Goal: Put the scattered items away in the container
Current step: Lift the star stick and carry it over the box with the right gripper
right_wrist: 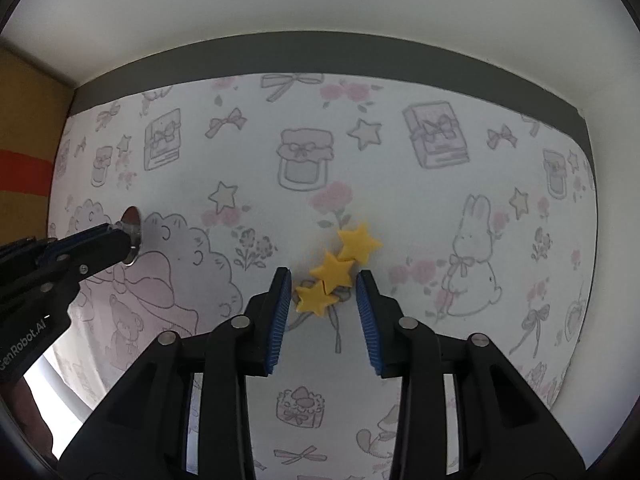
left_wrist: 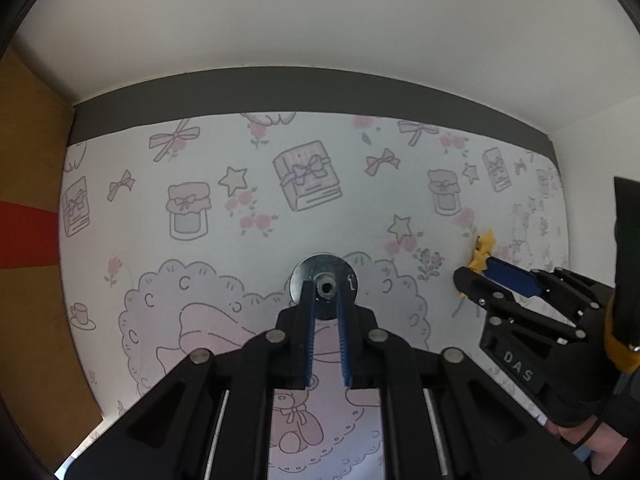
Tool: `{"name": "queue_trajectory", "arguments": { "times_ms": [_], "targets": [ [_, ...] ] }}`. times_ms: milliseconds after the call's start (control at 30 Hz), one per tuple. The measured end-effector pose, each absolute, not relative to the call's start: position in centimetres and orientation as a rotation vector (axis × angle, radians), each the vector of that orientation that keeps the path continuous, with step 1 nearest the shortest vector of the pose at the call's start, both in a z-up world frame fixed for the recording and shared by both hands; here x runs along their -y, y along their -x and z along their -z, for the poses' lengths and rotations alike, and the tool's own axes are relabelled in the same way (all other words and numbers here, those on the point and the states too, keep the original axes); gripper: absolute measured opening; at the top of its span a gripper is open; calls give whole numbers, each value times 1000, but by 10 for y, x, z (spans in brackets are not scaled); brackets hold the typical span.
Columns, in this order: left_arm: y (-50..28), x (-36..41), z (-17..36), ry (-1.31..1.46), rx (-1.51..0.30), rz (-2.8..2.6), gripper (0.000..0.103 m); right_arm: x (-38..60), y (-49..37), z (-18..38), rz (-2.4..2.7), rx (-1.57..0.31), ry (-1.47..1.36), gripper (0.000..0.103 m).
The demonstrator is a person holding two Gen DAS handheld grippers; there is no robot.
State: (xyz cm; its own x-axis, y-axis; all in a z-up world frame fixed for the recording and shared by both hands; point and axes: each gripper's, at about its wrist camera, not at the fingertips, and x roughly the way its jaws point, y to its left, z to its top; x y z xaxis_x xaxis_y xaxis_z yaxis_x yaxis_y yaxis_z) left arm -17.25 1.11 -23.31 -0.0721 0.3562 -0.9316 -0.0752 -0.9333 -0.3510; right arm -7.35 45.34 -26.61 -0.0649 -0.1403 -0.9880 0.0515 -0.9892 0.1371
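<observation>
The left gripper has its jaws squeezed tight on the small knob of a round shiny metal piece, which sits on the pink-and-white picture cloth. The right gripper has its jaws wide apart – one on each side of three yellow stars joined in a row, lying flat on the cloth.

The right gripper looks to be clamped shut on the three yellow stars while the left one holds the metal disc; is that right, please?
Not quite. In the right wrist view the right gripper is open, its fingers either side of the yellow stars, which lie on the patterned mat. The left gripper does hold the metal disc.
</observation>
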Motion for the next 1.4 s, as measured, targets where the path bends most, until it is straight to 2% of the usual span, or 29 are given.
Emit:
{"name": "queue_trajectory", "arguments": {
  "times_ms": [267,467,1100,1400],
  "targets": [
    [163,-8,220,1878,304,-2104,11,-448,63,266,2181,68,-2048,30],
    [153,-3,195,1816,294,-2156,11,-440,47,239,2238,85,-1984,30],
    [115,51,65,1477,331,-2420,11,-406,25,77,2478,72,-1594,30],
    [94,97,27,1379,372,-2540,11,-368,21,20,2525,24,-1429,30]
  ]
}}
